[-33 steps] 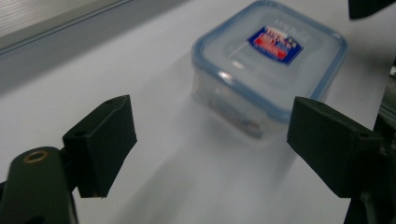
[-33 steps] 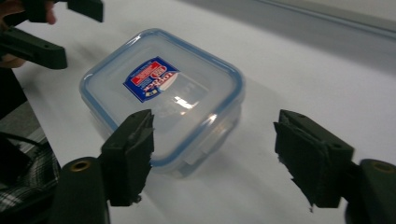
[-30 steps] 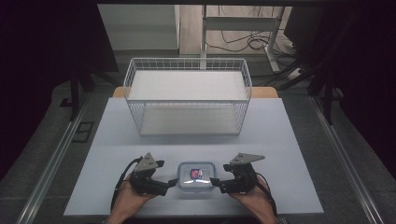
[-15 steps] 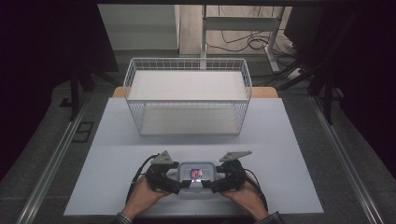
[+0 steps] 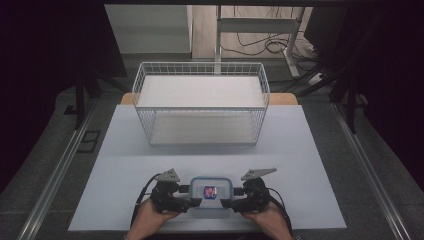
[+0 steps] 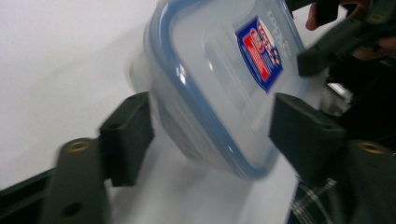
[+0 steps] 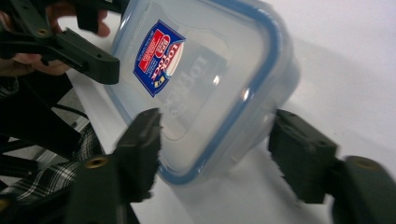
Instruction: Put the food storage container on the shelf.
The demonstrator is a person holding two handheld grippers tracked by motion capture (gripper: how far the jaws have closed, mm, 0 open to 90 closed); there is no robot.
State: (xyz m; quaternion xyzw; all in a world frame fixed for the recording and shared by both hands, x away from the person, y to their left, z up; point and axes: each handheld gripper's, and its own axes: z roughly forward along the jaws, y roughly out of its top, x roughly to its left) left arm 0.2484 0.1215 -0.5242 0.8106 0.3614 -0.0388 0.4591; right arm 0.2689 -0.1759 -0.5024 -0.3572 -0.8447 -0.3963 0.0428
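A clear food container (image 5: 210, 194) with a blue-rimmed lid and a red and blue label lies near the table's front edge. My left gripper (image 5: 191, 197) is at its left end and my right gripper (image 5: 231, 196) at its right end, each held in a hand. In the left gripper view the jaws have just been closing, and both pads (image 6: 130, 135) press on a corner of the container (image 6: 219, 70). The right gripper's jaws have been closing too, and its pads (image 7: 299, 154) bear on the opposite corner of the container (image 7: 210, 70).
A white wire basket (image 5: 200, 67) stands empty at the back middle of the white table (image 5: 150, 165). Bare tabletop lies between basket and container. Beyond the table are dark floor, metal rails at both sides and a desk frame with cables.
Both grippers moved inward from beside the container to its two ends, and their jaws closed onto it. The container stayed in place.
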